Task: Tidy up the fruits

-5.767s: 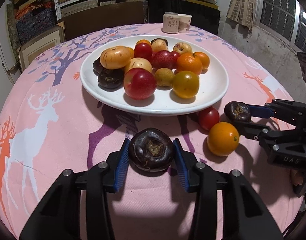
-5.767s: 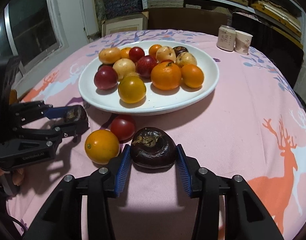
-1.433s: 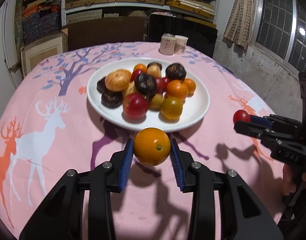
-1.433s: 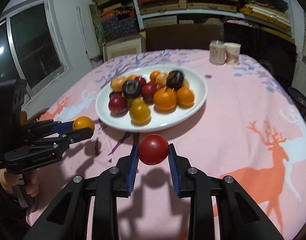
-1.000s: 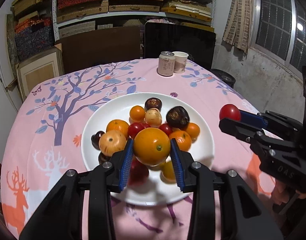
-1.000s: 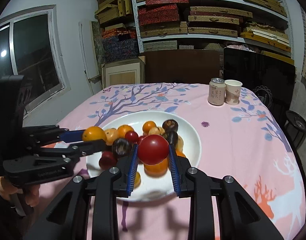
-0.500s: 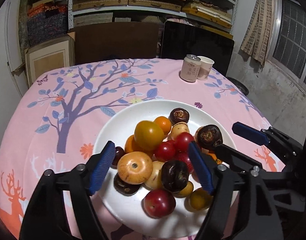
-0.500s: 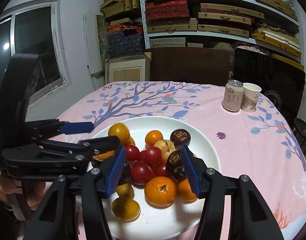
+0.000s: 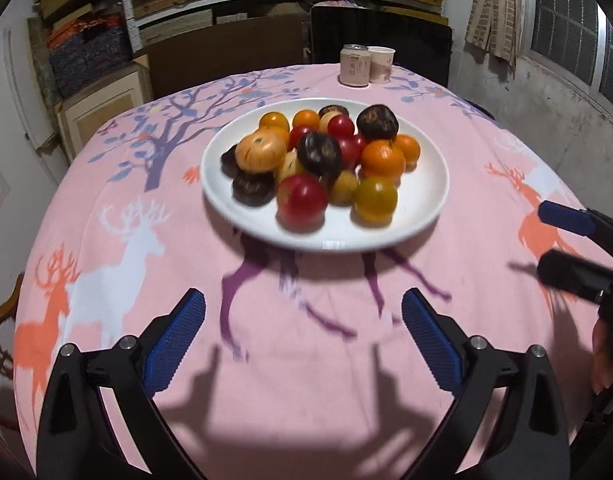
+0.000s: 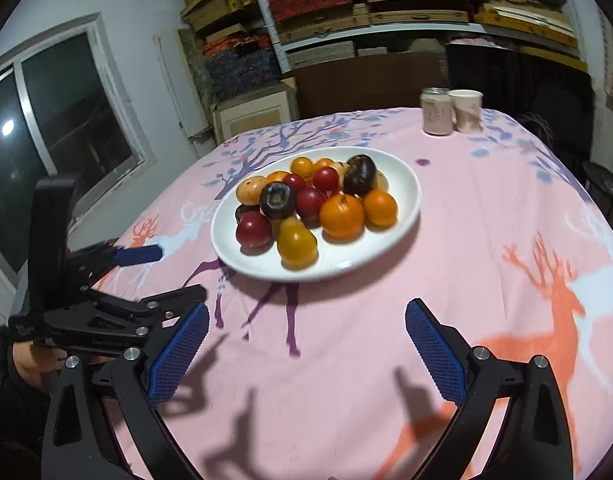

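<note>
Pink tablecloth (image 9: 106,208) bearing a white plate (image 9: 422,196) at centre, heaped with fruits (image 9: 318,164). Left gripper (image 9: 302,340) and right gripper (image 10: 306,344), near the plate: jaws just opened wide, nothing between them. Can (image 9: 354,66) and cup (image 9: 381,65) behind.

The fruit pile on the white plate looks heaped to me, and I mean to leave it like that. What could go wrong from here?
The dark fruit sits on top of the other fruit on the white plate, so a nudge might roll it off. The pile crowds the left side, where a dark fruit at the edge lies near the rim. Both the left claw and right claw, just opened and empty, hang near the plate and could bump it.
</note>
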The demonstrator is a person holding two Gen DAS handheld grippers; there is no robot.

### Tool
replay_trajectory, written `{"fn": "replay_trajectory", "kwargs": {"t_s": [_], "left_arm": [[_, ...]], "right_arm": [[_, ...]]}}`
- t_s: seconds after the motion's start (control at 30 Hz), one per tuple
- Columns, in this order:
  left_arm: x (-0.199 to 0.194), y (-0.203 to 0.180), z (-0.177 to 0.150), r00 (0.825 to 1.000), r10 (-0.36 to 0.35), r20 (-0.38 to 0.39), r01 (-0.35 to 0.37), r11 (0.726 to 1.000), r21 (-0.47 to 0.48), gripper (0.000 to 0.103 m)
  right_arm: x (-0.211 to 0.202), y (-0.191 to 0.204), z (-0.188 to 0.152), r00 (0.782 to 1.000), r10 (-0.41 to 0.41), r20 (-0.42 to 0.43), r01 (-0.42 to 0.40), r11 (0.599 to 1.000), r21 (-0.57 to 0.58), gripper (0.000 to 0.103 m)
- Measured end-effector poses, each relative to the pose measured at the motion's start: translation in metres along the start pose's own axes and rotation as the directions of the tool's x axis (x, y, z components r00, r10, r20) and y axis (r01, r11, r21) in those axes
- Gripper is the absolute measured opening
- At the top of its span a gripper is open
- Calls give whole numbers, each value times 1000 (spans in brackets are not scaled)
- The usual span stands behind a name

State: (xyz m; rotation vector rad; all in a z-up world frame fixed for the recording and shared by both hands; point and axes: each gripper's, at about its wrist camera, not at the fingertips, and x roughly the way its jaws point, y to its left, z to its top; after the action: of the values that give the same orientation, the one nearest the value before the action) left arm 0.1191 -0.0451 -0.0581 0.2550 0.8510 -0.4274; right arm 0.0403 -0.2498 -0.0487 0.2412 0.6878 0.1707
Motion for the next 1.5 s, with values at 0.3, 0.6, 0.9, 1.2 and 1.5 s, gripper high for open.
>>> {"fn": "replay_trajectory", "kwargs": {"t_s": [0.3, 0.6, 0.9, 1.2, 1.5], "left_arm": [[-73, 0, -39, 994, 35, 100, -23, 993, -114, 98], [-117, -22, -57, 982, 108, 158, -87, 987, -131, 98], [-130, -27, -67, 975, 149, 164, -124, 981, -151, 98], [-138, -26, -71, 980, 95, 178, -63, 983, -174, 98], [-144, -20, -71, 953, 230, 196, -182, 955, -233, 98]], "right_arm": [[-58, 34, -37, 983, -112, 148, 124, 989, -76, 99], [-96, 53, -46, 979, -103, 174, 123, 987, -103, 99], [-104, 48, -53, 976, -149, 159, 161, 985, -63, 99], [-111, 46, -59, 976, -146, 160, 156, 987, -47, 99], [-113, 44, -61, 976, -148, 158, 156, 987, -40, 99]]}}
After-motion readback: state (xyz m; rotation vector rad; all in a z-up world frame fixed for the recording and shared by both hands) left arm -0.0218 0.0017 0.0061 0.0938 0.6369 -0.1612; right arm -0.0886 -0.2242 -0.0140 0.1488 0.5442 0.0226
